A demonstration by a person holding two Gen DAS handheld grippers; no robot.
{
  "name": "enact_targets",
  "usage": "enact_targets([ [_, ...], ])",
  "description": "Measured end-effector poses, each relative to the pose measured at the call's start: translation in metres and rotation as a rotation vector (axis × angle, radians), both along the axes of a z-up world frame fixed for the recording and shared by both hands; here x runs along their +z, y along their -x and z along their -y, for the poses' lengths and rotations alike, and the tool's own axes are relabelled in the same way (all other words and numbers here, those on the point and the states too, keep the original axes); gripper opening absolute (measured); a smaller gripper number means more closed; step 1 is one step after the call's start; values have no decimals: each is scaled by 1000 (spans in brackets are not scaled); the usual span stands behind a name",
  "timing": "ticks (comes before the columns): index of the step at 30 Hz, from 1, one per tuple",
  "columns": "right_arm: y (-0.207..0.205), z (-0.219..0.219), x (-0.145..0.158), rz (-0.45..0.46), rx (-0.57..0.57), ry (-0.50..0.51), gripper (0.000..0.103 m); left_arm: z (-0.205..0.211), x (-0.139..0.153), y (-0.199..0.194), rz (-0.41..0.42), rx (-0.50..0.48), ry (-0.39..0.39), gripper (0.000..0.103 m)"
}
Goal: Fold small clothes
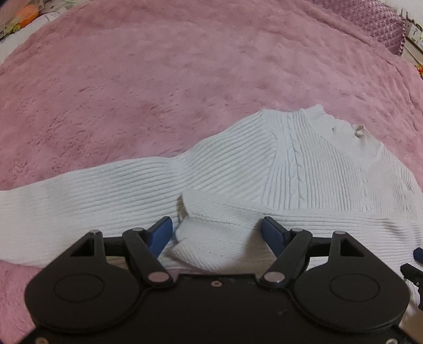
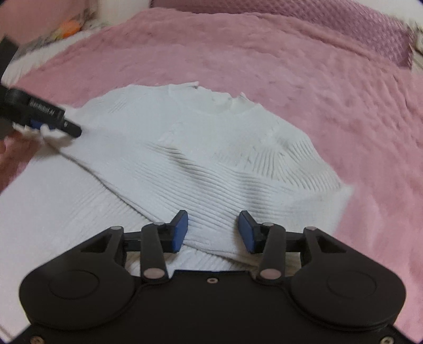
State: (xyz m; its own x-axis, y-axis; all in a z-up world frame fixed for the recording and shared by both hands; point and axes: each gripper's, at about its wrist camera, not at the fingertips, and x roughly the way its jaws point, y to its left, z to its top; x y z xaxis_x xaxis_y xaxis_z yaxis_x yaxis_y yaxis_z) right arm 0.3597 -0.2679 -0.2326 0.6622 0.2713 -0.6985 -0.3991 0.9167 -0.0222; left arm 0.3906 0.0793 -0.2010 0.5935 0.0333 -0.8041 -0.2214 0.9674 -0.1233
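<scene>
— On the pink fuzzy blanket (image 1: 158,79), where does the white ribbed sweater (image 1: 304,169) lie?

— Spread flat across it, collar (image 2: 224,104) toward the far side, one sleeve (image 1: 66,201) stretched out to my left. The other sleeve (image 2: 238,185) is folded over the chest, and its cuff end lies nearest me.

— What about your left gripper (image 1: 216,232)?

— My left gripper hangs low over the knit, jaws wide apart. A raised fold of fabric sits between the blue pads (image 1: 162,231), but they do not press on it. In the right wrist view I see a bit of white knit bunched around its tip, so whether the pads touch the cloth there I cannot tell.

— And the right one?

— My right gripper (image 2: 212,230) is released too: the jaws stand partly apart above the folded sleeve's edge, with knit between the pads and a clear gap on each side. Nothing is pinched.

— Anything else in sight?

— A quilted mauve cover (image 1: 375,21) at the far right, and something orange (image 1: 26,13) at the far left corner, too blurred to name.
</scene>
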Motion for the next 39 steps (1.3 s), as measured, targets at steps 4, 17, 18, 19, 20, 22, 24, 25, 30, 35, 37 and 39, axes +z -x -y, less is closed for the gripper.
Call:
enact_targets([
  [4, 0, -16, 18, 25, -20, 34, 44, -9, 15, 9, 28, -7, 42, 78],
  [17, 24, -207, 49, 121, 93, -35, 46, -186, 57, 148, 64, 364, 68, 78],
  [18, 21, -217, 45, 120, 82, -41, 45, -204, 55, 158, 58, 416, 67, 78],
  [19, 18, -228, 41, 118, 64, -48, 45, -222, 53, 168, 58, 468, 76, 78],
  [20, 18, -234, 38, 118, 57, -57, 45, -239, 50, 177, 68, 516, 98, 78],
  [22, 16, -248, 32, 110, 42, -58, 45, -270, 43, 193, 85, 612, 159, 78],
  [24, 17, -258, 27, 115, 38, -50, 43, -292, 37, 203, 113, 668, 198, 78],
  [25, 16, -262, 25, 109, 39, -51, 42, -299, 35, 205, 116, 684, 207, 78],
  [30, 16, -278, 17, 76, 78, -46, 39, -321, 25, 198, 119, 719, 216, 78],
  [35, 17, -283, 11, 69, 89, -31, 39, -331, 20, 194, 147, 710, 215, 78],
  [37, 17, -284, 9, 72, 93, -23, 39, -333, 19, 190, 158, 708, 217, 78],
  [39, 18, -284, 9, 77, 98, -15, 39, -335, 18, 189, 179, 703, 224, 77],
])
